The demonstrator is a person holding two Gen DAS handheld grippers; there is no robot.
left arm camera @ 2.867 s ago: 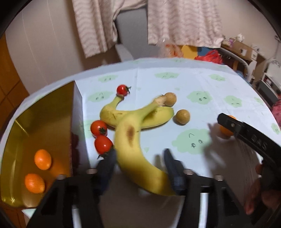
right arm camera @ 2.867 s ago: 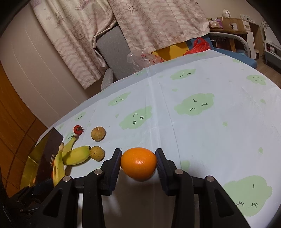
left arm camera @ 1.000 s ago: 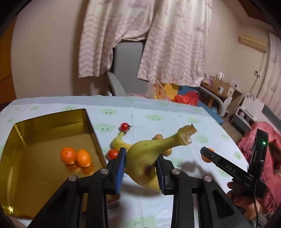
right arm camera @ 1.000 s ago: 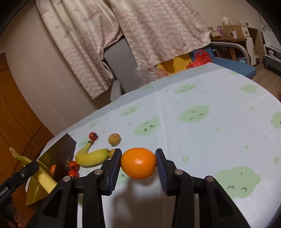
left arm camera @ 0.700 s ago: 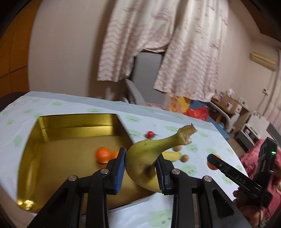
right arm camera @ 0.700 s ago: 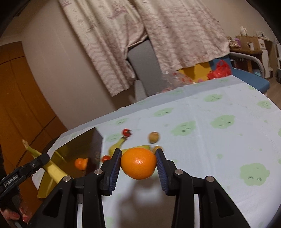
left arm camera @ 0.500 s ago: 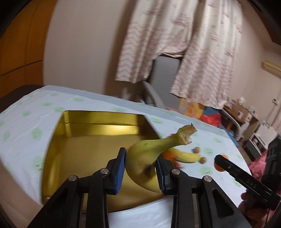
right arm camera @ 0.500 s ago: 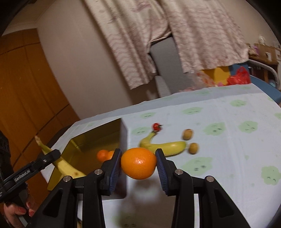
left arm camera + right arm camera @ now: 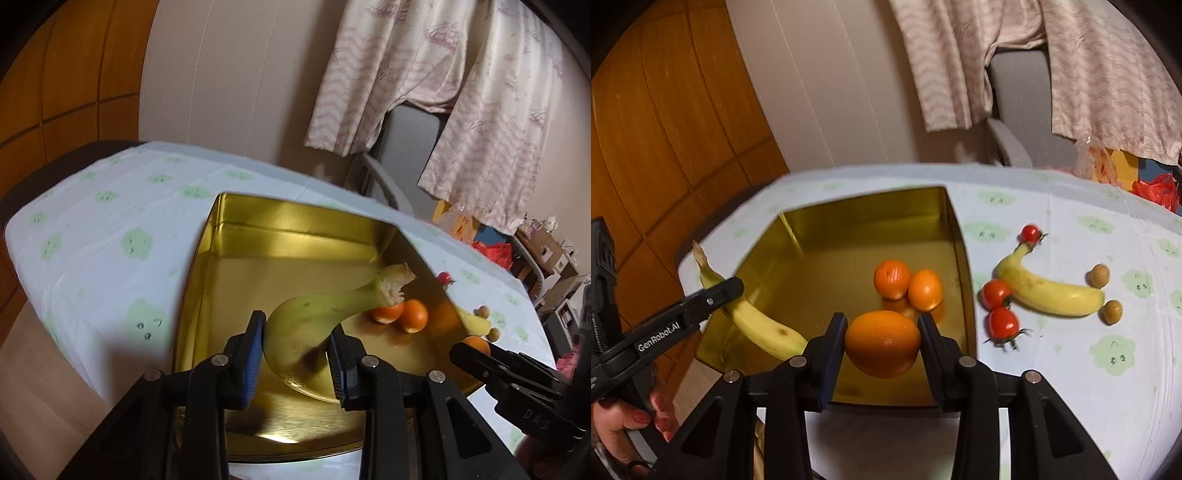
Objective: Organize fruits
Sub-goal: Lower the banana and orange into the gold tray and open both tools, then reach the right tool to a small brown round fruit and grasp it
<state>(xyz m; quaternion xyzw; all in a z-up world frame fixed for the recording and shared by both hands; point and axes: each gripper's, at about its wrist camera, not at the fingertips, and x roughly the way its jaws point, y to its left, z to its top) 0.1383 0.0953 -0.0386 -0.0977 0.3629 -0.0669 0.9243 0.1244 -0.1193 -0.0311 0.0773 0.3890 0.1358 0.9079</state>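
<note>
My left gripper (image 9: 297, 356) is shut on a yellow banana (image 9: 317, 325), held over the near part of the gold tin (image 9: 295, 236), stem pointing away. In the right wrist view that same banana (image 9: 757, 325) shows at the tin's left side under the left gripper's finger (image 9: 683, 314). My right gripper (image 9: 882, 347) is shut on a large orange (image 9: 882, 343) above the near right part of the gold tin (image 9: 857, 206). Two small oranges (image 9: 907, 284) lie inside the tin. The right gripper's finger (image 9: 517, 373) shows at the right of the left wrist view.
On the cloud-print tablecloth (image 9: 1089, 350) right of the tin lie a second banana (image 9: 1045, 288), three cherry tomatoes (image 9: 997, 295) and two small brown round fruits (image 9: 1099, 275). A grey chair (image 9: 1023, 92) and hanging cloth stand behind the table. A hand (image 9: 624, 421) holds the left gripper.
Both grippers have swung left from over the tablecloth to over the gold tin, each still carrying its fruit. The tin now fills the middle of both views.
</note>
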